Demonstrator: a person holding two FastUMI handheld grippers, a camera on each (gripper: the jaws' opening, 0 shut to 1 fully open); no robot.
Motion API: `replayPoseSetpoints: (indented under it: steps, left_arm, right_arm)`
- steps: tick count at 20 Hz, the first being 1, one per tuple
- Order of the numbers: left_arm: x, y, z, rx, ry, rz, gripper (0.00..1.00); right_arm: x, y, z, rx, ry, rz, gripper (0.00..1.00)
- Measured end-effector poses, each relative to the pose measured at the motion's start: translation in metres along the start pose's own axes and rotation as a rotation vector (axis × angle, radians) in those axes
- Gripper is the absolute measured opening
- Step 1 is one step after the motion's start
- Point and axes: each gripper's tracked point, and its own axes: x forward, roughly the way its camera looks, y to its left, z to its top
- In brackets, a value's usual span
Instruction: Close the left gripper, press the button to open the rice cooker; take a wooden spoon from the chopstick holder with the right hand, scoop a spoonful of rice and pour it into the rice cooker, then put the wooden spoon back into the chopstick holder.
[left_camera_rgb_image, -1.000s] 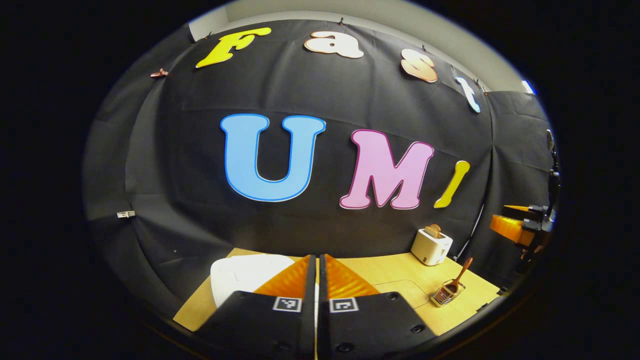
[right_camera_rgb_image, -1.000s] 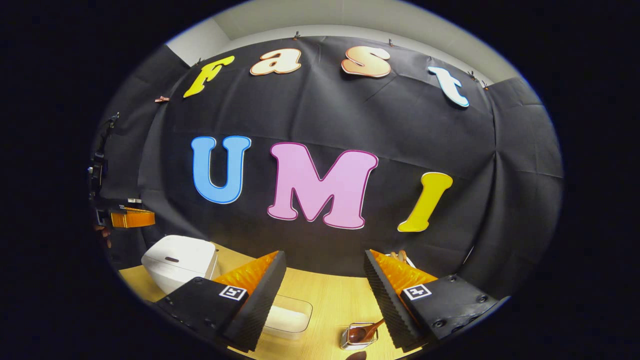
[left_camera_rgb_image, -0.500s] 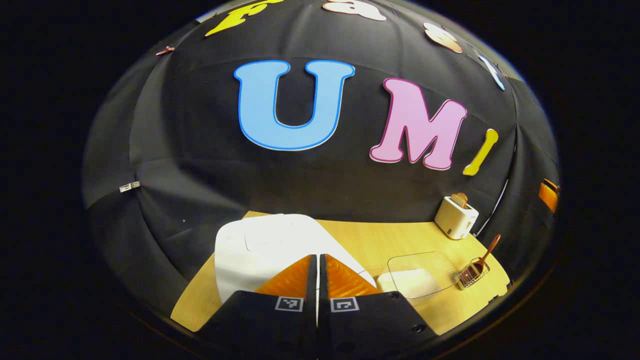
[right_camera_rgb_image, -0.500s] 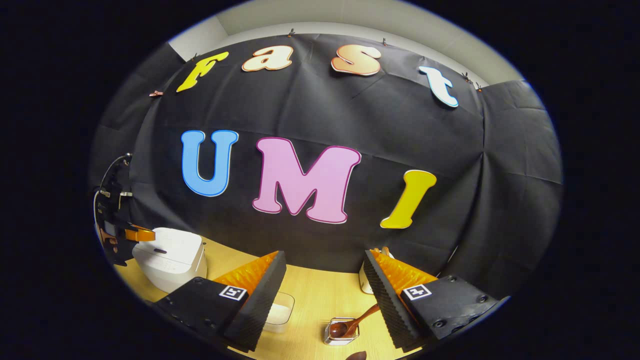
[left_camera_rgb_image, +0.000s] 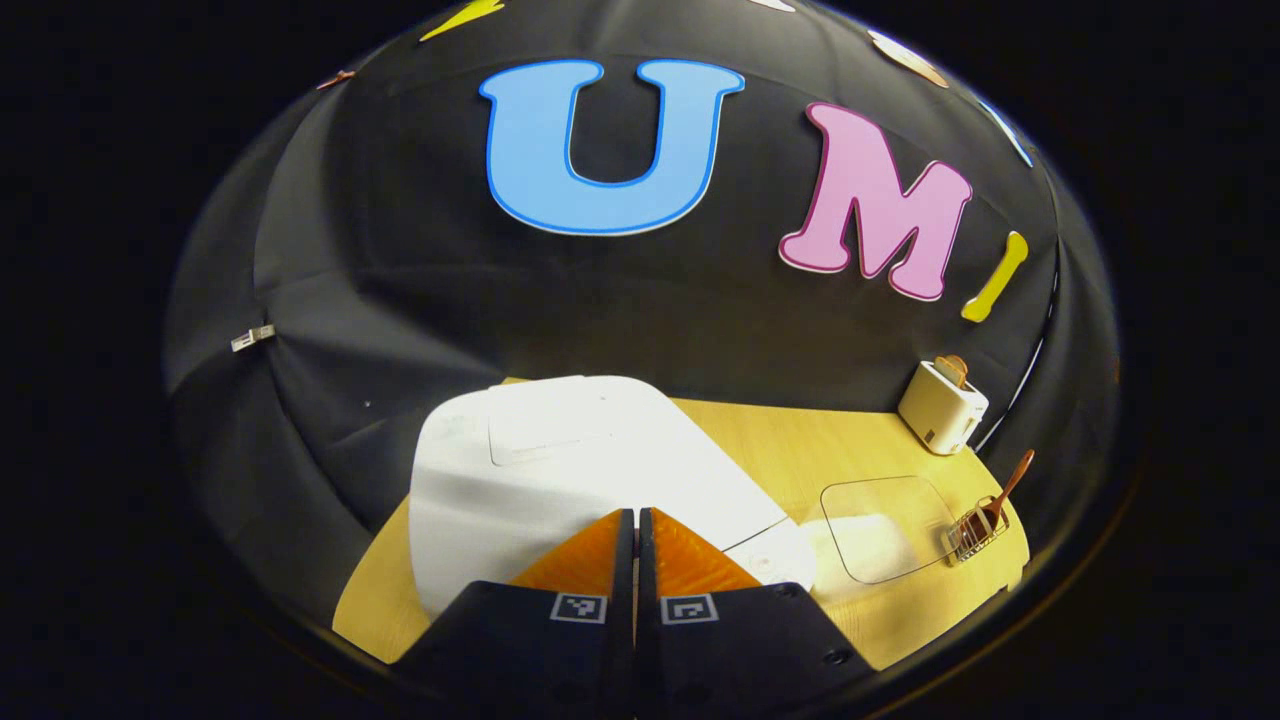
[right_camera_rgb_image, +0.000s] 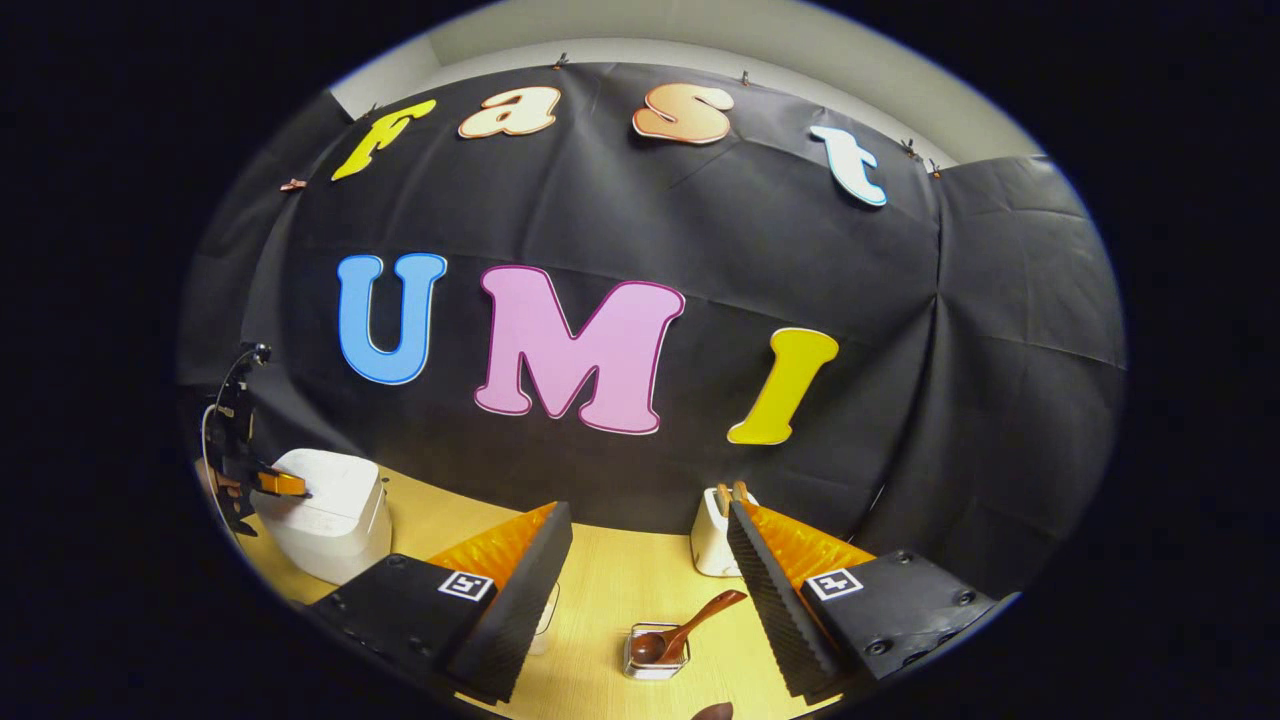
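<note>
The left tool (left_camera_rgb_image: 635, 520), its fingers pressed together with nothing between them, hangs just above the front of the white rice cooker (left_camera_rgb_image: 560, 470), whose lid is down; from the right gripper view the same tool (right_camera_rgb_image: 290, 486) sits at the cooker's (right_camera_rgb_image: 330, 515) top front edge. The right tool (right_camera_rgb_image: 650, 560) has its fingers wide apart and empty, with the wooden spoon (right_camera_rgb_image: 680, 632) leaning in the wire chopstick holder (right_camera_rgb_image: 655, 655) on the desk (right_camera_rgb_image: 610, 590) between and below them. A clear container (left_camera_rgb_image: 885, 515) lies between cooker and holder, and a toaster (left_camera_rgb_image: 942, 405) stands at the back. No readable writing shows on any item. Compared with half a second ago, the left tool has dropped closer to the cooker, which looms larger, and the right tool has edged rightwards.
</note>
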Motion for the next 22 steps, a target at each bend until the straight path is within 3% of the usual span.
replayPoseSetpoints:
  steps: [1, 9, 10, 11, 22]
  left_arm:
    - [0.002, 0.000, -0.004, 0.000, 0.017, 0.001, 0.05]
    - [0.004, 0.000, -0.010, -0.041, 0.076, 0.030, 0.06]
    - [0.003, -0.001, -0.009, -0.047, 0.081, 0.032, 0.11]
    - [0.001, -0.001, -0.004, -0.049, 0.068, 0.031, 0.06]
    - [-0.031, 0.016, 0.138, 0.052, -0.342, 0.074, 0.06]
  right_arm:
    - [0.000, 0.000, 0.000, 0.000, 0.002, 0.000, 0.97]
    - [0.001, 0.006, 0.004, 0.004, -0.015, 0.010, 0.97]
    - [0.000, 0.005, 0.005, 0.004, -0.019, 0.009, 0.97]
    - [-0.001, 0.004, 0.006, 0.004, -0.021, 0.006, 0.97]
    - [-0.007, -0.010, 0.011, 0.011, -0.044, -0.009, 0.97]
